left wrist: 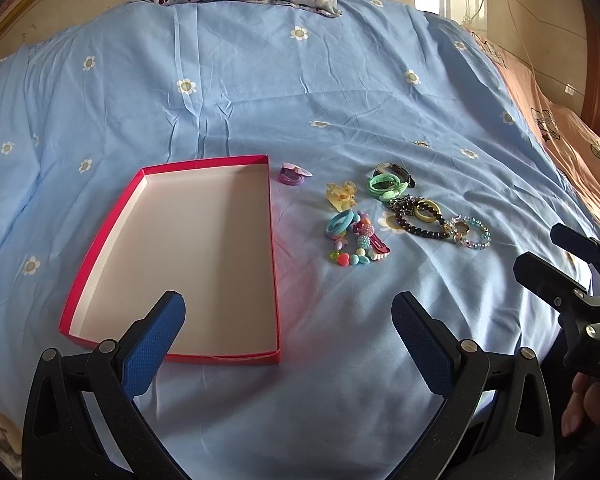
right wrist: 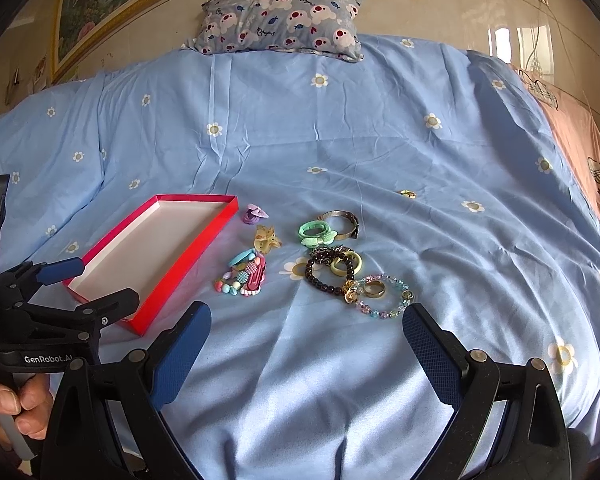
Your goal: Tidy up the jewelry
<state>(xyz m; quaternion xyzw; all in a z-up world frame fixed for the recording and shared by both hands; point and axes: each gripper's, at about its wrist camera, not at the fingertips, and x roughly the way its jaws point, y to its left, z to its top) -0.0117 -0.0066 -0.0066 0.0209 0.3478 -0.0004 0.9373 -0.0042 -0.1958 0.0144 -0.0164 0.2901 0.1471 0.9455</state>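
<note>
Item 1. Box (left wrist: 188, 248): shallow, red walls, white floor, nothing in it. It lies flat on the bed (left wrist: 260, 88), open side up, the landmark for all below. Judged to be the destination, set close beside the jewelry so carries stay short.

Item 2. Purple hair tie (left wrist: 293, 174): just beside the box's far right corner, apart from the rest.

Item 3. Yellow hair clip (left wrist: 341, 195): right of the box, near it.

Item 4. Bright bead cluster (left wrist: 354, 242): right of the box's long wall, the nearest heap to it; a blue ring-shaped band lies on top.

Item 5. Green band (left wrist: 385, 186) and watch (left wrist: 396, 170): further right of the box, overlapping.

Item 6. Dark bead bracelet (left wrist: 418, 222) and pale crystal bracelet (left wrist: 470, 232): furthest right of the box, with rings lying inside or on them.

Item 7. Small gold piece (right wrist: 408, 193): well apart, beyond the heap from the box.

Item 8. Left claw (left wrist: 288, 320): spread wide, holding nothing, hovering at the box's near right corner.

Item 9. Right claw (right wrist: 306, 334): spread wide, holding nothing, near the crystal bracelet, right of the box; likely placed for first pick.

Status: sorting not yet begun.
</note>
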